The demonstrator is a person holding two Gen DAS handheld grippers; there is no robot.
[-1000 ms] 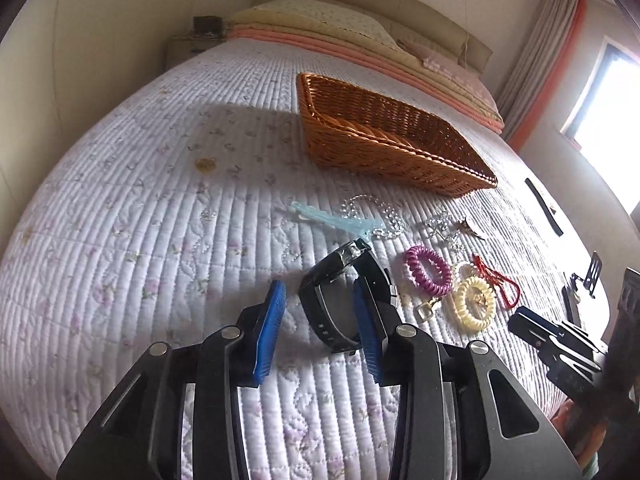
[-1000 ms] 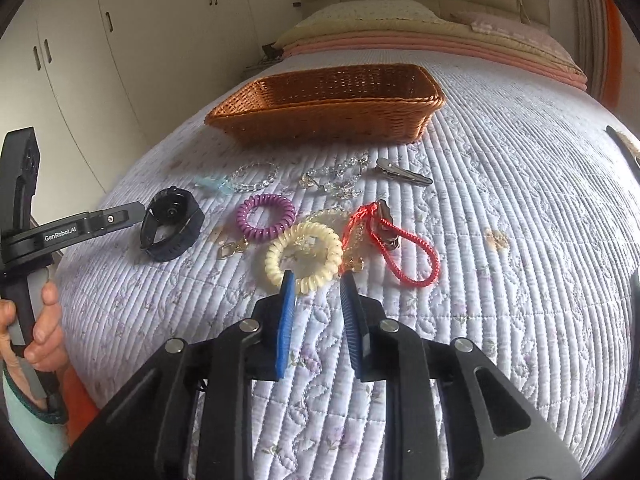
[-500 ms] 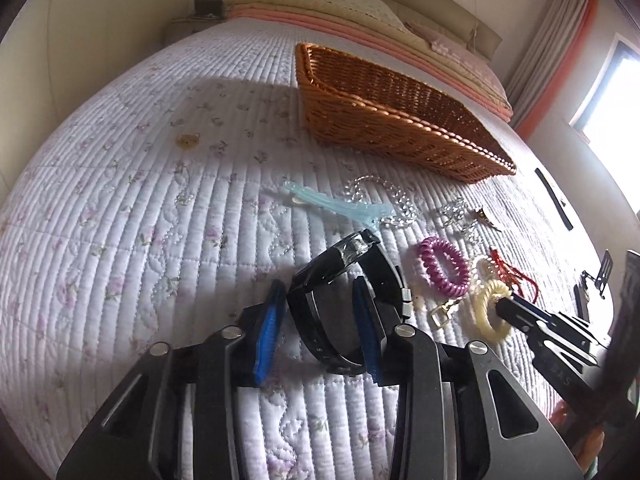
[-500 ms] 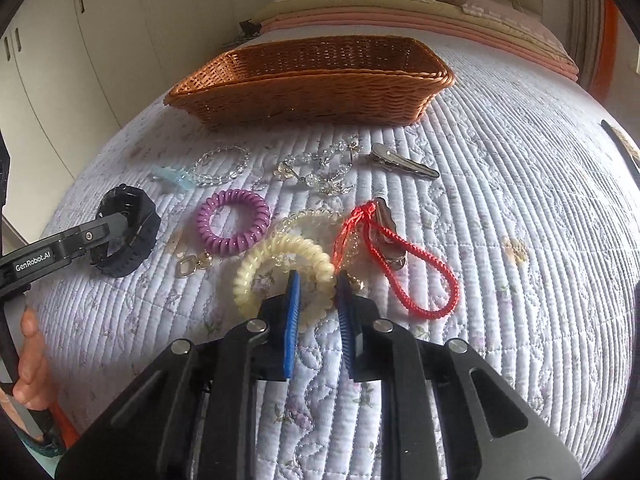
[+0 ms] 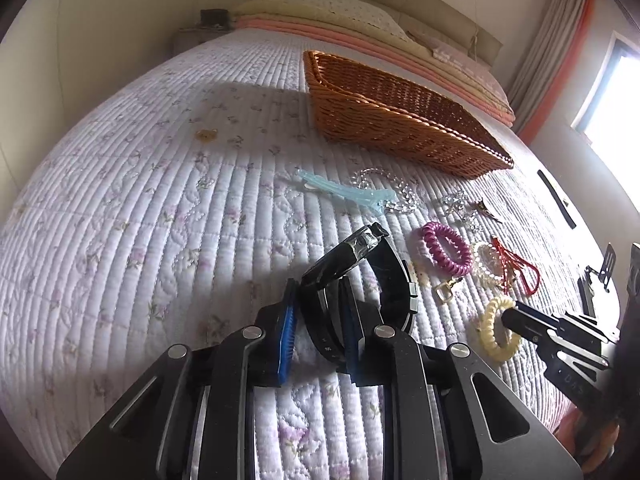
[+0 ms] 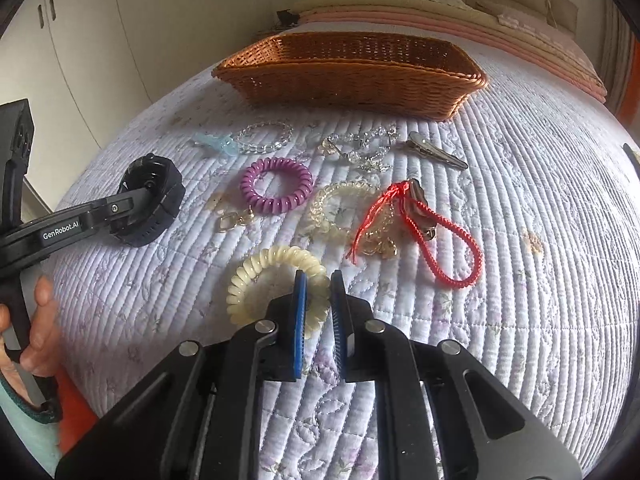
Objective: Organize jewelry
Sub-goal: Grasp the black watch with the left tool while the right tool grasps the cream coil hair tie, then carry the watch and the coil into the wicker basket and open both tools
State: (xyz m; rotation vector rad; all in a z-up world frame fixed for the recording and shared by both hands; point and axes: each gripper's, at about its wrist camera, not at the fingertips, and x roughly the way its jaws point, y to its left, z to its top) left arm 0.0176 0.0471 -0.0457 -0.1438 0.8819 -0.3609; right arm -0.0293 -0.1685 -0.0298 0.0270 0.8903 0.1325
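Evidently the quilted bed [image 6: 540, 184] serves as the sorting surface, with the wicker basket [image 6: 352, 76] parked at twelve o'clock, apparently as the place where the pieces are meant to end up. The jewelry lies in a loose band between it and both tools, within easy reach. At nine o'clock the left gripper [image 5: 318, 330] has its jaws narrowed around the strap of the black watch [image 5: 360, 272], which stands on edge on the quilt. At six o'clock the right gripper [image 6: 318, 312] straddles the rim of the cream coil hair tie [image 6: 276, 288], jaws narrow; whether they pinch it I cannot tell. Purple coil tie [image 6: 276, 184], red cord loop [image 6: 444, 240], bead bracelets and clips wait untouched.
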